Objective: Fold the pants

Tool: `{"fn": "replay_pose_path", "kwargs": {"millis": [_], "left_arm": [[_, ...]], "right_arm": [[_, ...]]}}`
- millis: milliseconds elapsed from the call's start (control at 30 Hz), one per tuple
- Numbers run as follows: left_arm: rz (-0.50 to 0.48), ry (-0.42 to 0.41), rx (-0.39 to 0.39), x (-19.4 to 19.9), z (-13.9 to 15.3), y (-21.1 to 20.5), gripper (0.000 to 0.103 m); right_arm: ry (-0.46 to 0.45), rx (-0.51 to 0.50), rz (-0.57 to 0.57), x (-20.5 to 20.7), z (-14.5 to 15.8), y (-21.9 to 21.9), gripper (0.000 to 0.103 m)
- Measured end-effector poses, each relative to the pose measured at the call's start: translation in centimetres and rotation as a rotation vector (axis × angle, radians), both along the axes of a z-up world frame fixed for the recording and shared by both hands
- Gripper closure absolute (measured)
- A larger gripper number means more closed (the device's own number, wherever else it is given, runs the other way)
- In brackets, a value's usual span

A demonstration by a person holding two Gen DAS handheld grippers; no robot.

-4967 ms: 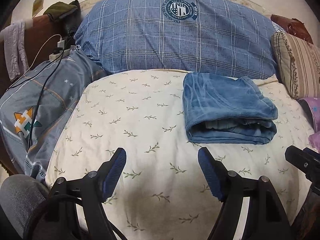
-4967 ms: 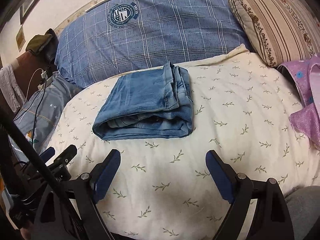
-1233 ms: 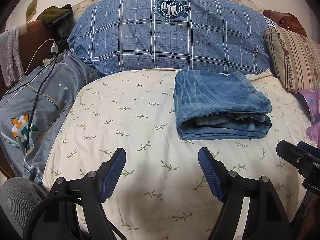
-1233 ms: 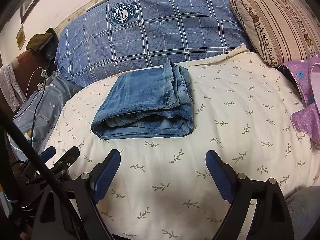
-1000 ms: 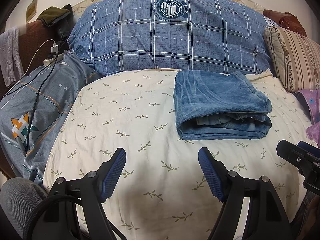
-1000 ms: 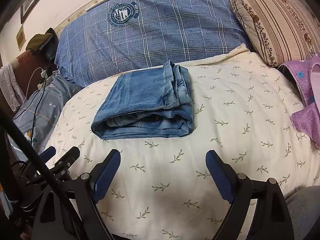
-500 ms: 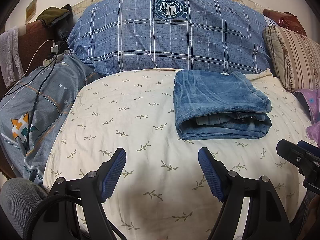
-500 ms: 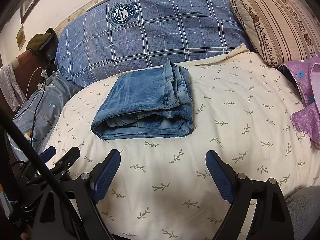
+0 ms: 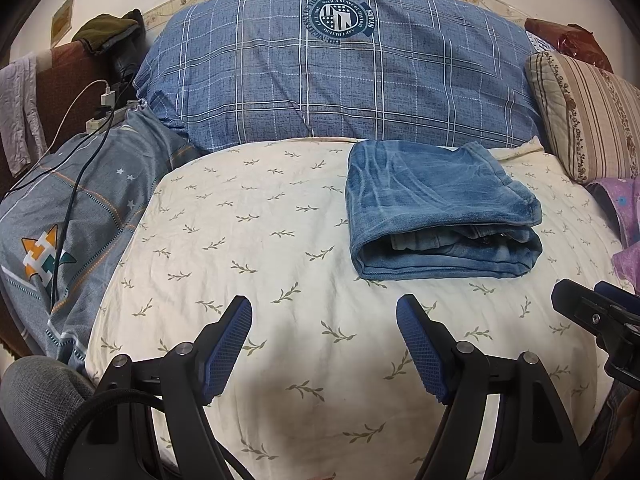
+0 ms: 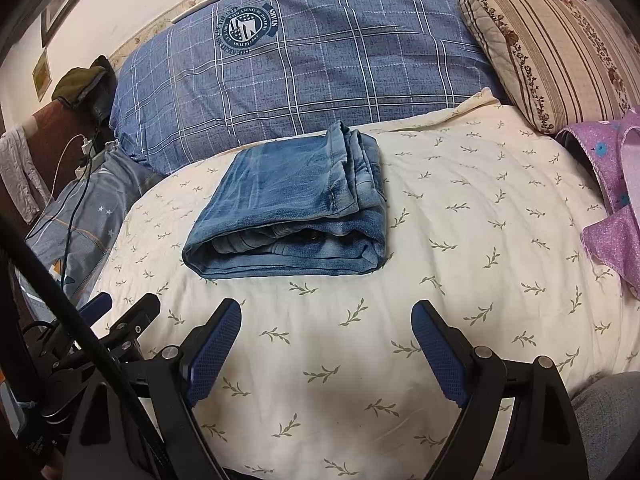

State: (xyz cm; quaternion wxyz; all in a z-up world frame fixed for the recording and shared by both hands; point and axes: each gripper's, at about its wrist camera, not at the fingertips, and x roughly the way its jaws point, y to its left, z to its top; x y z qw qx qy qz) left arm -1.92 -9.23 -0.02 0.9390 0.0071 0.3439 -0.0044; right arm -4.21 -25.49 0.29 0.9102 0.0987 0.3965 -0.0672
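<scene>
Blue denim pants (image 9: pixel 436 208) lie folded into a thick rectangular bundle on the cream leaf-print bed cover (image 9: pixel 248 240), open layered edge facing me. In the right wrist view the same pants (image 10: pixel 296 204) sit left of centre. My left gripper (image 9: pixel 324 312) hovers open over bare cover, short of the pants and to their left, nothing between its blue pads. My right gripper (image 10: pixel 326 314) is open too, just in front of the bundle, holding nothing. Each gripper shows at the edge of the other's view: the right gripper (image 9: pixel 596 316) and the left gripper (image 10: pixel 124 316).
A large blue plaid pillow (image 9: pixel 340 80) stands behind the pants. A striped floral pillow (image 10: pixel 560 44) and purple fabric (image 10: pixel 616 200) lie at the right. A grey patterned quilt (image 9: pixel 80 216) with charger cables (image 9: pixel 80 152) lies at the left. A grey-clad knee (image 9: pixel 36 404) is at the bottom corner.
None over the last second. Compared with five seconds ago, the left view has shifted slightly, so the pants sit a little more to the left and higher.
</scene>
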Motion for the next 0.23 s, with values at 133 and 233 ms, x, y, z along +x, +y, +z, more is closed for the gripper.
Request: {"fn": "replay_pose_path", "kwargs": {"millis": [133,233], "left_arm": [[-0.013,0.001,-0.006,0.11,-0.07,-0.03,0.028],[-0.024,-0.003,-0.023,0.1,0.07,0.11,0.028]], "right_arm": [[0.0,0.001,0.0,0.0,0.01,-0.03,0.015],[0.003,0.002,0.002,0.01,-0.01,-0.06,0.015]]}}
